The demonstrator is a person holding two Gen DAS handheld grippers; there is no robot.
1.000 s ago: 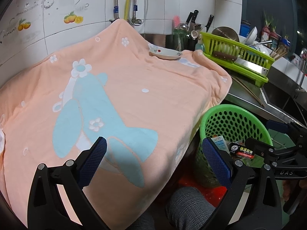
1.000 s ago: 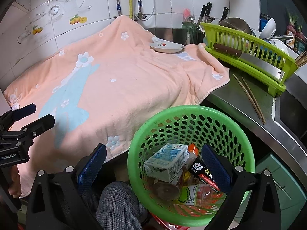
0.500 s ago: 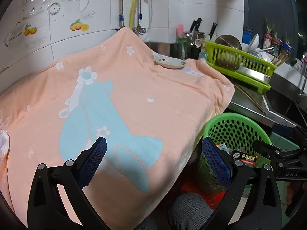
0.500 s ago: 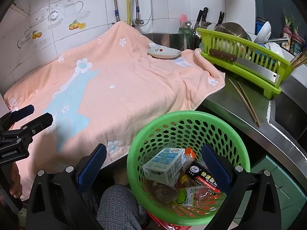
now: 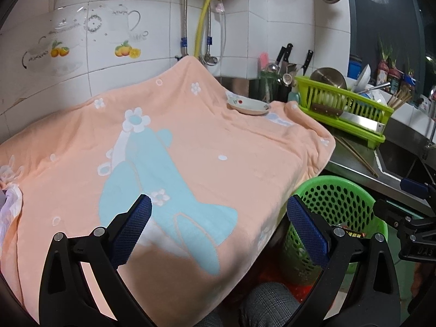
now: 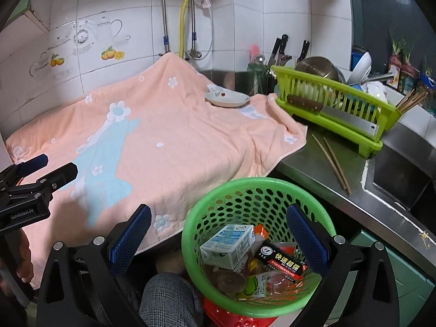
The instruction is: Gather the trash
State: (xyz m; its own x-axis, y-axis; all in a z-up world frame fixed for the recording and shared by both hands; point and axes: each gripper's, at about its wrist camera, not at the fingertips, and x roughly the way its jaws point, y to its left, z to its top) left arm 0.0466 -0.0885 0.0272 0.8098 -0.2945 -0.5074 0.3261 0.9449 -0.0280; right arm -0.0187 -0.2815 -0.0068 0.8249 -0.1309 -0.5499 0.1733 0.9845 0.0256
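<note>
Hovering with both grippers spread wide and holding nothing — left gripper (image 5: 218, 226) over the peach towel (image 5: 218, 141), right gripper (image 6: 218, 231) above the green basket (image 6: 207, 199) containing milk carton (image 6: 227, 246) and wrappers (image 6: 280, 264).

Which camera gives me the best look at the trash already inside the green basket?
Right wrist view: it looks down into the green basket, showing the milk carton and black packet. The left wrist view shows only the basket's side, its contents mostly hidden behind the wall and the claw finger.

Trash (image 6: 261, 261) in basket (image 6: 245, 188) beside counter (image 6: 340, 190)
</note>
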